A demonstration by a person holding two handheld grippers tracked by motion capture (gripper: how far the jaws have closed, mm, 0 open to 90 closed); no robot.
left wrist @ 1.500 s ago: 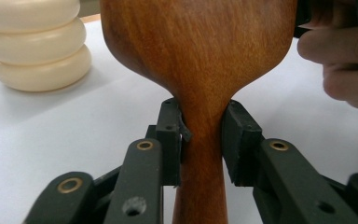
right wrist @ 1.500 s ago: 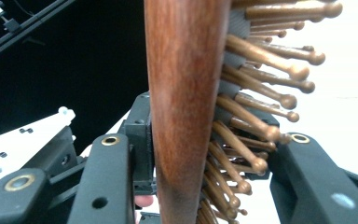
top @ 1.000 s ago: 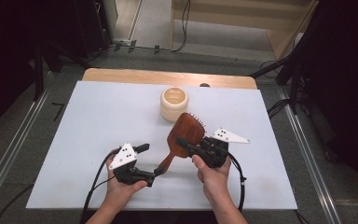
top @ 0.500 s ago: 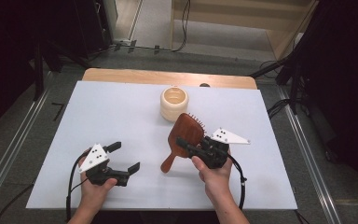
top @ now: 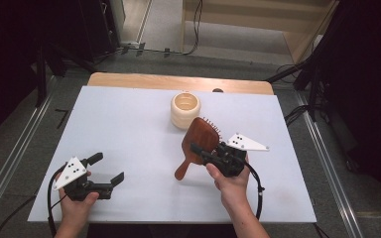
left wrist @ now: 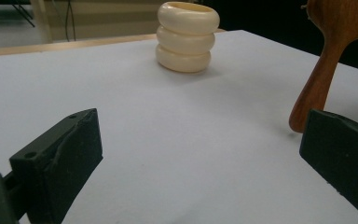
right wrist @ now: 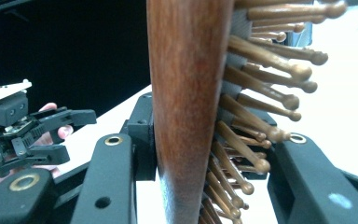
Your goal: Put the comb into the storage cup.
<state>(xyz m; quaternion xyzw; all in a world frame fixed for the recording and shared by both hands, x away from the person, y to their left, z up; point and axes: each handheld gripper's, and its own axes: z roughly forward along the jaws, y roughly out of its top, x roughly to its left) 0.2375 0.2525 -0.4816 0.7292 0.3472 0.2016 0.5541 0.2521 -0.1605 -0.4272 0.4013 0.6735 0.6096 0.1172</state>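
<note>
Right gripper (top: 206,151) clamped on wooden paddle hairbrush (top: 198,141) at its head, handle tip resting on white desk (top: 129,119). Left gripper (top: 106,171) wide apart, holding nothing, well left of brush. Cream ribbed cup (top: 185,110) upright just behind brush head.

From above I see my right gripper (top: 206,151) clamped on the head of a wooden paddle hairbrush (top: 198,144), holding it tilted with the bristles facing away from me and the handle end down on the white counter (top: 129,119). A cream ribbed cup (top: 185,110) stands upright just beyond the brush head. My left gripper (top: 106,168) hovers near the counter's front left, well apart from the brush, its jaws spread with nothing between them. A strip of bare wood (top: 129,81) edges the far side.
</note>
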